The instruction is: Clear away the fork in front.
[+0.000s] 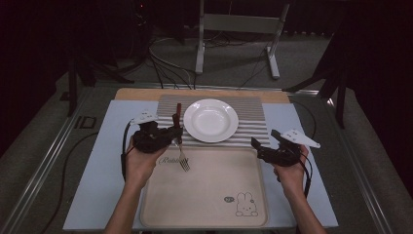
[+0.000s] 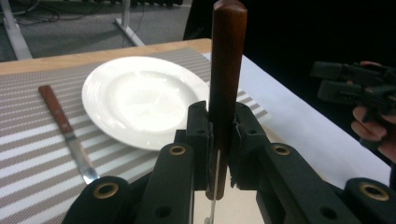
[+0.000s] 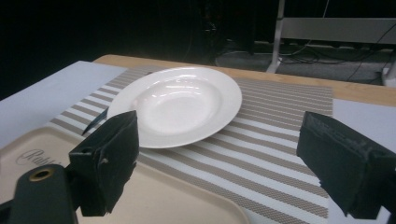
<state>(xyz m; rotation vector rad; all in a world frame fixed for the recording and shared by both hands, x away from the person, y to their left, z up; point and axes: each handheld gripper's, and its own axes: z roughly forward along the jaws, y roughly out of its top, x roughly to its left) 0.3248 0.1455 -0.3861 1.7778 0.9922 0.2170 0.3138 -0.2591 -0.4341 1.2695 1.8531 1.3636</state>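
While the left gripper (image 1: 173,135) is clamped tight on the brown wooden handle of a fork (image 1: 181,155), the fork hangs with its tines low over the far left part of the tray (image 1: 204,204) – handle pointing up and away, toward the striped mat (image 1: 253,124). In the left gripper view the handle (image 2: 227,70) stands upright between the closed jaws, and a knife (image 2: 67,133) lies on the mat just beside the white plate (image 2: 140,100). The right gripper (image 1: 263,146) hovers at the tray's far right edge, jaws spread wide with nothing between them – the plate (image 3: 180,105) sits ahead of it on the mat, which lies on the worktop (image 1: 97,170)
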